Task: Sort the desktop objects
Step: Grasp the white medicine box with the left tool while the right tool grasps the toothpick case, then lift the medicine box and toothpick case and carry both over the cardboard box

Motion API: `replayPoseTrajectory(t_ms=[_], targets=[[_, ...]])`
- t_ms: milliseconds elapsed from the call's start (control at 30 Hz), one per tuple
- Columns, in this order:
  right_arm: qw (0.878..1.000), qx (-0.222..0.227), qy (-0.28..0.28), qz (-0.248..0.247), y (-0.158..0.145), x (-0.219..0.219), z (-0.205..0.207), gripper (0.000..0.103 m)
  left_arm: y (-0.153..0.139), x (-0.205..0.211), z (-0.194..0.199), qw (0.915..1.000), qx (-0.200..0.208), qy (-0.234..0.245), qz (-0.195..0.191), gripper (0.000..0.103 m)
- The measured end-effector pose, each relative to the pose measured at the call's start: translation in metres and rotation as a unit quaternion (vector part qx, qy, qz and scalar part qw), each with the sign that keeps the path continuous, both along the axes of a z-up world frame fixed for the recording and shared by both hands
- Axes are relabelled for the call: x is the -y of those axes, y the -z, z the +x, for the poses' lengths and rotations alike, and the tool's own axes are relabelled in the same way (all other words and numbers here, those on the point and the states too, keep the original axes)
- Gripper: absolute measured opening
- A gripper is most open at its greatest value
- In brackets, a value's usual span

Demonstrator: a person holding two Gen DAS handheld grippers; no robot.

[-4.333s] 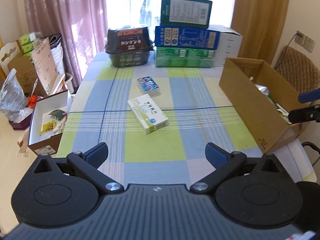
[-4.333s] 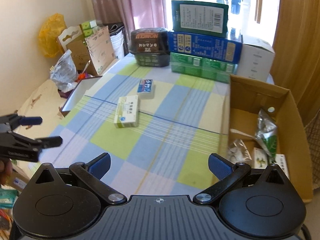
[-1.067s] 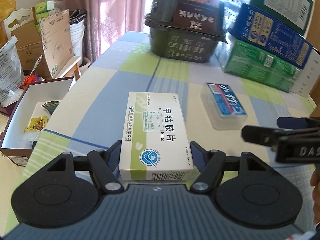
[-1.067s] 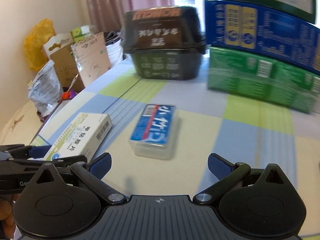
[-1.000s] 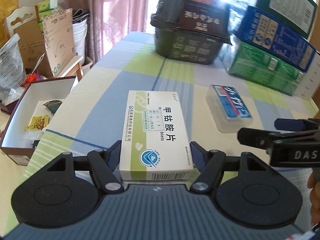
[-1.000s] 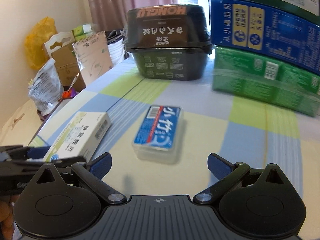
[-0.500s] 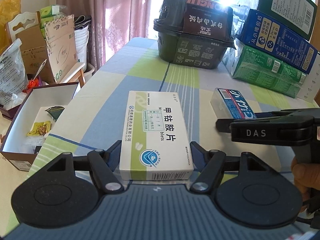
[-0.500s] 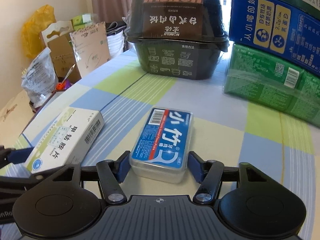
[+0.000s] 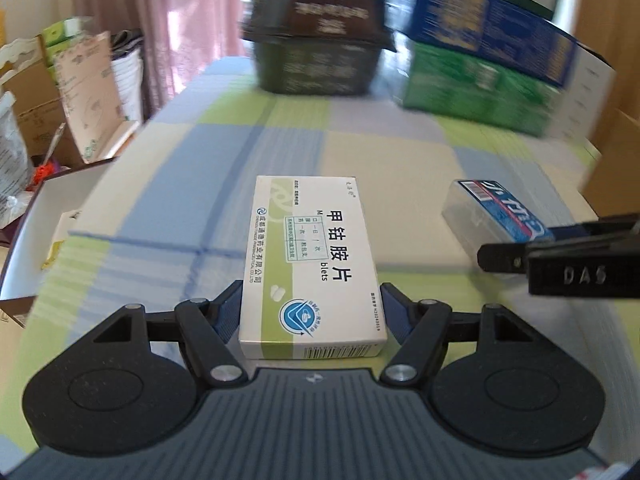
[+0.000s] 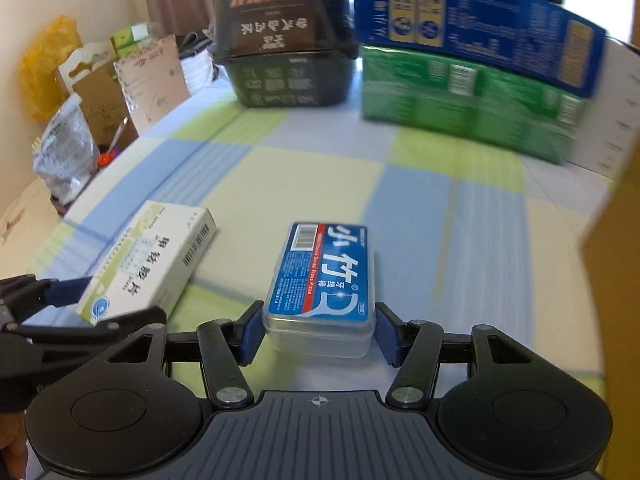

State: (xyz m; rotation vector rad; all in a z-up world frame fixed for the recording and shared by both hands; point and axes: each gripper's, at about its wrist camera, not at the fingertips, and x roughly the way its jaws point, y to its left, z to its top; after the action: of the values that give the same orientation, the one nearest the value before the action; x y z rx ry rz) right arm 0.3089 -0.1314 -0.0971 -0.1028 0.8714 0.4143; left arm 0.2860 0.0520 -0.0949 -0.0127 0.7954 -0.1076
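Left tongs (image 9: 312, 316) clamp medicine box (image 9: 312, 256); right tongs (image 10: 319, 336) closing on floss case (image 10: 322, 280)

Checked tablecloth (image 10: 420, 184) bears black container (image 10: 288, 76) beside stacked green carton (image 10: 460, 104).

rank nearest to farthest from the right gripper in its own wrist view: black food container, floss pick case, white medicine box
1. floss pick case, between the right gripper fingers as they close
2. white medicine box, left, in the left gripper
3. black food container, far end of table
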Motion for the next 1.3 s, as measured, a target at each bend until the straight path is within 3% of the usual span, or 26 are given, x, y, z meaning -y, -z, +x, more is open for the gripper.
replayPoseTrajectory(t_ms=[333, 500, 600, 667, 700, 900, 1200, 1300], targets=[[0.999, -0.049, -0.01, -0.021, -0.025, 0.042, -0.09, 0.054, -0.024, 0.033, -0.098, 0.9976, -0.04, 0.057, -0.005, 0.067], [0.996, -0.089, -0.005, -0.01, -0.013, 0.067, -0.138, 0.054, -0.026, 0.052, -0.147, 0.9957, -0.045, 0.081, -0.001, 0.068], [0.996, -0.089, -0.015, -0.013, -0.01, 0.074, -0.16, 0.058, -0.023, 0.062, -0.166, 0.994, -0.046, 0.099, 0.01, 0.068], [0.997, -0.077, -0.015, -0.009, -0.011, 0.079, -0.168, 0.078, -0.021, 0.065, -0.171, 0.9932, -0.043, 0.105, 0.024, 0.068], [0.997, -0.07, -0.014, -0.006, -0.013, 0.082, -0.169, 0.08, -0.02, 0.066, -0.171, 0.9931, -0.041, 0.106, 0.029, 0.068], [0.998, -0.055, 0.003, 0.001, -0.015, 0.09, -0.161, 0.08, -0.022, 0.065, -0.162, 0.9949, -0.029, 0.096, 0.014, 0.075], [0.998, -0.065, -0.014, -0.011, 0.0, 0.079, -0.147, 0.079, -0.011, 0.072, -0.144, 0.9936, -0.038, 0.104, 0.022, 0.074], [0.997, -0.065, -0.024, -0.019, 0.003, 0.075, -0.147, 0.074, -0.01, 0.071, -0.141, 0.994, -0.038, 0.1, 0.027, 0.073]])
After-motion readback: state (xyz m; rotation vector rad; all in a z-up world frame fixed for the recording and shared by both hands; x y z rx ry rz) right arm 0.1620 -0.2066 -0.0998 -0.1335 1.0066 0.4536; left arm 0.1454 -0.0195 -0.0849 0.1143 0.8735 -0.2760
